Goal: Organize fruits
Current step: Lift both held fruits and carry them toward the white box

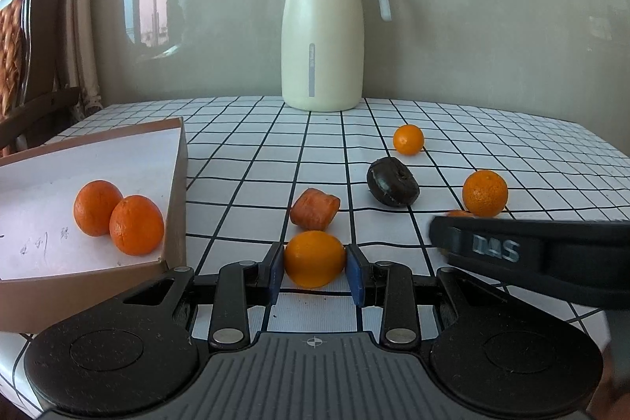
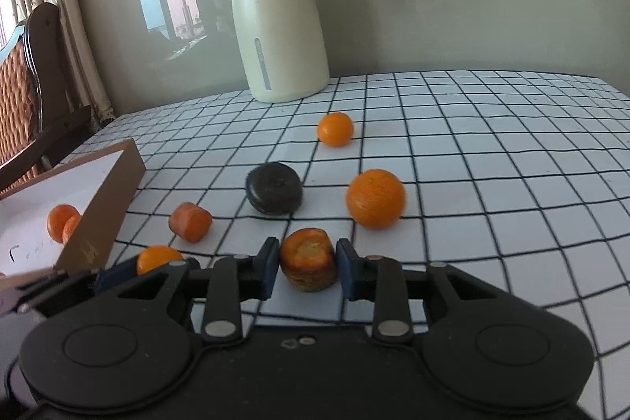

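I count five oranges: two in the box (image 1: 173,191), at (image 1: 96,207) and (image 1: 136,225), and three outside, at (image 1: 314,258), (image 1: 408,139), (image 1: 485,192). Two carrot chunks (image 2: 190,222), (image 2: 309,258), one dark doughnut (image 2: 274,193), one jug (image 1: 322,26).

Both cameras sit low over the bench's near edge, looking along their fingers toward the far wall. The left one is close beside the box (image 1: 173,184) at the left edge; the right one looks from further right. Both share the flask (image 1: 323,38) and the dark ring (image 2: 274,193).
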### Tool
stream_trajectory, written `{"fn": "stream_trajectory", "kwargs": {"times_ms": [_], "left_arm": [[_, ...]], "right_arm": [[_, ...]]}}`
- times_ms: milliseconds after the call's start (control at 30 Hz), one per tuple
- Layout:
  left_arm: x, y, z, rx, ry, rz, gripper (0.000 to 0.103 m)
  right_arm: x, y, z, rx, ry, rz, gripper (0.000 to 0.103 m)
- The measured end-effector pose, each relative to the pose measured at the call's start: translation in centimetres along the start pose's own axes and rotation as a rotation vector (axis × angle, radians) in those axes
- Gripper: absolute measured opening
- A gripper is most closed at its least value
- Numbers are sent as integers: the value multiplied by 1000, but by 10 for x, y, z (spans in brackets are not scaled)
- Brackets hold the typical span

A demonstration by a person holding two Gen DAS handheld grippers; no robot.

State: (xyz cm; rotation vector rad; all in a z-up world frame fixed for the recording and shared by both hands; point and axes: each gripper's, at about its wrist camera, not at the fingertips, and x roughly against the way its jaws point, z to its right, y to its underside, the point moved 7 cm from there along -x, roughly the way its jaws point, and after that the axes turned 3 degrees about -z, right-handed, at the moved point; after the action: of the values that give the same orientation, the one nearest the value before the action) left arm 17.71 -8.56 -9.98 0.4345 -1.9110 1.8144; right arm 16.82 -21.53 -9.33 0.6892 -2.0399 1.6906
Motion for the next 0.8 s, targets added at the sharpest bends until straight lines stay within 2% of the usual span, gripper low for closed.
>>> {"fn": "stream_trajectory", "kwargs": {"times_ms": [500,800], "left_arm": [[1,2,0,12,-23,18,37],[6,1,-2,22,-7,11,33]], "right_arm": [[2,1,4,-16,-11,3,23],[11,1,4,-8,0,21,22]]}}
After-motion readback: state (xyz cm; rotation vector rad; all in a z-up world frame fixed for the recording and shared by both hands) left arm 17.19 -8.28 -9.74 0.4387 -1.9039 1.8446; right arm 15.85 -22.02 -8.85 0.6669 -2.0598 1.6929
